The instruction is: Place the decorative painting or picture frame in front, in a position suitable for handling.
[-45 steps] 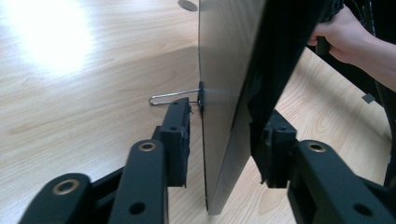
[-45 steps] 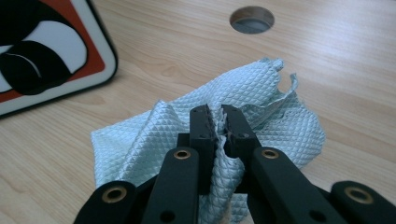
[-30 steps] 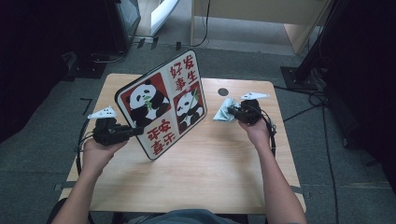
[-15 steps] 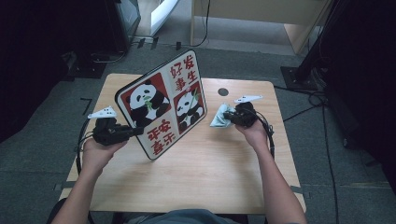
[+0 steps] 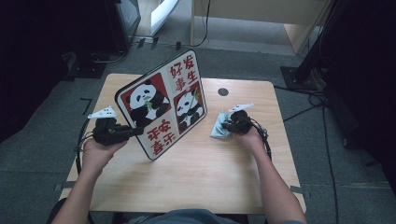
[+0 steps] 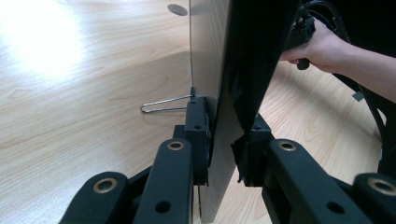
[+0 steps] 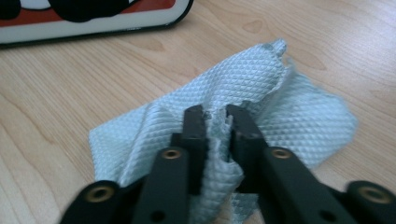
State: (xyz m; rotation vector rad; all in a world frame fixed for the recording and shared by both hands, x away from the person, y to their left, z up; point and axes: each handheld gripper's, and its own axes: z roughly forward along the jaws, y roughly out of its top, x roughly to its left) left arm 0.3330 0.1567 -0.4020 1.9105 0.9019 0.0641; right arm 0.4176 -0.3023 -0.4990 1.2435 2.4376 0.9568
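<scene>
Fingers of the left gripper (image 6: 223, 156) pinch the lower edge of the panda board (image 5: 163, 103), one finger on each face; fingers of the right gripper (image 7: 215, 122) are pressed together on a raised fold of the pale blue cloth (image 7: 261, 107). Left gripper view: the board edge-on, its plain back face and a wire stand leg (image 6: 164, 103) resting on the desk (image 6: 70, 93); beyond it, the person's right hand (image 6: 322, 46). Right gripper view: diamond-weave cloth lying crumpled on the wood, with the board's rounded corner near it, apart from the cloth. High view: the board's printed face, tilted, at desk centre between both grippers; cloth just right of it; bare wood along the near edge; small dark round hole (image 5: 223, 92) near the far edge; cables (image 5: 322, 100) on the floor to the right.
</scene>
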